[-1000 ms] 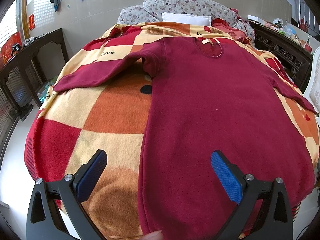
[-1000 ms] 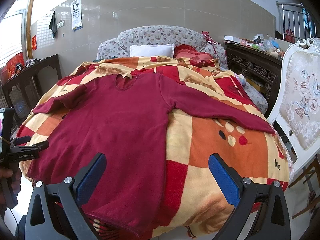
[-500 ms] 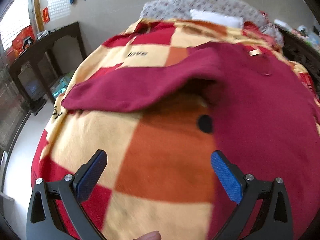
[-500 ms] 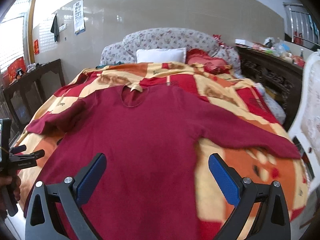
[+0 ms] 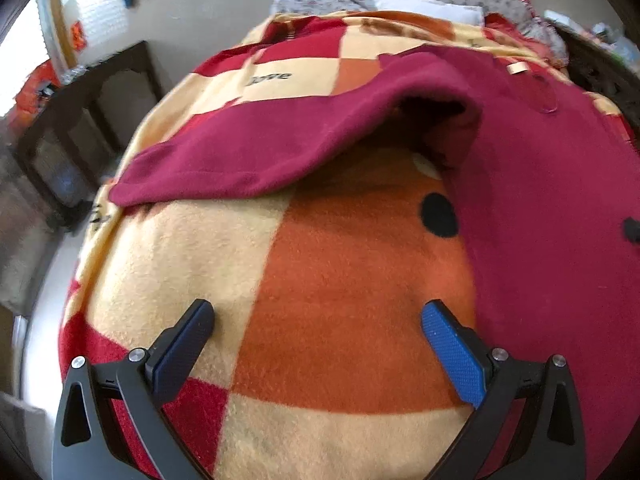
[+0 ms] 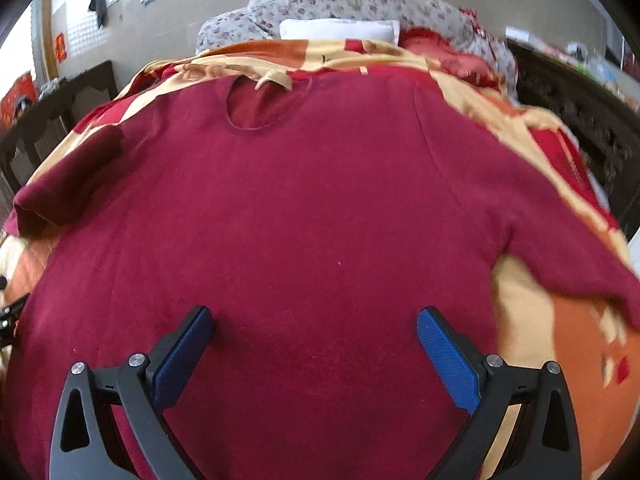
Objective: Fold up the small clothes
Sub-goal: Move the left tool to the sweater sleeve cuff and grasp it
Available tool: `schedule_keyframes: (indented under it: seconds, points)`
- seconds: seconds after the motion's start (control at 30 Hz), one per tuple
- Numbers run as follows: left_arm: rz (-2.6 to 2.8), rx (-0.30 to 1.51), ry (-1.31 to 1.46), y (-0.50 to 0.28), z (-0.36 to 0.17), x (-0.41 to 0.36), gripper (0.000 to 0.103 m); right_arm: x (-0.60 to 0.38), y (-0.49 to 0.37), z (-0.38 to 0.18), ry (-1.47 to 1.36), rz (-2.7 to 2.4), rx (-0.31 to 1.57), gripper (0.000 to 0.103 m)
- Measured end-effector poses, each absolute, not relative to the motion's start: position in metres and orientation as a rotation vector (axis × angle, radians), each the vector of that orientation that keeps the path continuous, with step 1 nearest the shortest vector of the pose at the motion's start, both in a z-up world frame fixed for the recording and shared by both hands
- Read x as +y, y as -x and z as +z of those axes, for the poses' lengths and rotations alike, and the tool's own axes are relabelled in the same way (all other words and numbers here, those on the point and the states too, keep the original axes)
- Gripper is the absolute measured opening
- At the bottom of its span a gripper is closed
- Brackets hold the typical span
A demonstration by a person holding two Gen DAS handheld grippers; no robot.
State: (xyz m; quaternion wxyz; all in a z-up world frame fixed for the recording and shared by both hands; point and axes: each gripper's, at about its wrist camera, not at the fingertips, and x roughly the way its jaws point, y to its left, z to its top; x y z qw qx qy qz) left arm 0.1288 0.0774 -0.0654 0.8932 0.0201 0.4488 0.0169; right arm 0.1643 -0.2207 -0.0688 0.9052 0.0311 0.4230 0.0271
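A dark red long-sleeved top (image 6: 312, 200) lies spread flat, neck away from me, on a checked orange, cream and red blanket (image 5: 320, 264). In the left wrist view its left sleeve (image 5: 248, 152) stretches out to the left and its body (image 5: 560, 220) fills the right side. My left gripper (image 5: 318, 320) is open and empty over bare blanket, short of the sleeve. My right gripper (image 6: 314, 324) is open and empty, low over the lower middle of the top's body. The right sleeve (image 6: 560, 248) runs out to the right.
The bed has a white pillow (image 6: 340, 30) and a floral headboard cushion (image 6: 340, 0) at the far end. A dark wooden table (image 5: 80, 120) stands left of the bed. Dark carved furniture (image 6: 580, 120) stands on the right. The bed edge falls away at the left (image 5: 72, 320).
My left gripper moved left and forward, off the top's hem toward the left sleeve. My right gripper moved left and forward, from the hem and blanket onto the top's body. Both stayed open.
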Motion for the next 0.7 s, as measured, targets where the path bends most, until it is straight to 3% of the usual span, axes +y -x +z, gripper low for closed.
schedule_keyframes:
  seconds: [0.2,0.37,0.63,0.7]
  points:
    - [-0.095,0.799,0.464,-0.132,-0.021,0.176,0.103,-0.224,-0.164,-0.071,-0.098,0.065,0.870,0.103]
    - [-0.163,0.825,0.912,-0.166,-0.047,0.253,0.103,-0.219,-0.164,-0.071,-0.068,0.055,0.876,0.103]
    - [-0.160,0.750,0.961,-0.197,-0.054,0.267,0.103,-0.220,-0.164,-0.071,-0.072,0.056,0.874,0.103]
    - [-0.115,0.709,0.964,-0.191,-0.054,0.271,0.092,-0.220,-0.164,-0.071,-0.072,0.056,0.873,0.103]
